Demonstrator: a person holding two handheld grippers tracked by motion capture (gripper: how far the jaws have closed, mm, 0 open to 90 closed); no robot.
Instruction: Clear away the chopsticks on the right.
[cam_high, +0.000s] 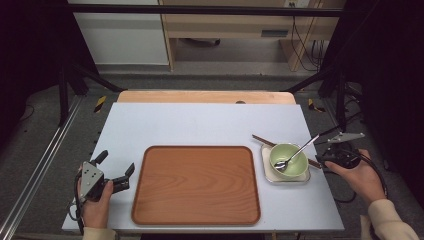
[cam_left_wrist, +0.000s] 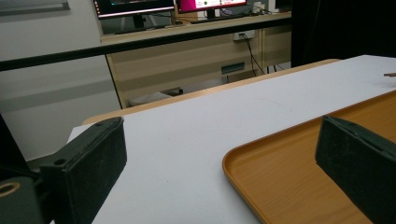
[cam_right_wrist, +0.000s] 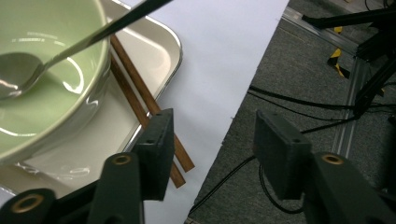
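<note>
Desk (cam_high: 200, 125): light grey top; wooden strip along far edge.
Wooden tray (cam_high: 196, 184): brown, rounded corners, mid-desk twd near edge; bare. Its near-left corner also seen in left gripper view (cam_left_wrist: 299, 168).
Small tray (cam_high: 268, 172): cream, w/ metal rim, by desk's right edge, just right of wooden tray, apart from it. In right gripper view (cam_right_wrist: 144, 60) its corner sits close to desk edge.
Green bowl (cam_high: 288, 161): stands upright in small tray. Right gripper view (cam_right_wrist: 51, 84) shows glossy inside.
Spoon (cam_high: 296, 152): metal, head down in bowl, handle leaning on rim, pointing up twd far right. Same in right gripper view (cam_right_wrist: 70, 44).
Chopsticks (cam_high: 264, 141): dark brown pair, lying slantwise; pass behind/under bowl, tips stick out twd far left, other ends twd right edge. Right gripper view (cam_right_wrist: 154, 116): ends rest on tray rim and desk, just by one jaw.
Left gripper (cam_high: 116, 171): in hand at near-left corner of desk, beside wooden tray's left edge. Jaws spread wide, nothing betw. them; left gripper view (cam_left_wrist: 219, 158) shows desk and tray corner in the gap.
Right gripper (cam_high: 320, 152): in hand at desk's right edge, close to small tray. Jaws parted abt halfway, pinching nothing; right gripper view (cam_right_wrist: 210, 140) has desk edge and floor cables in the gap.
</note>
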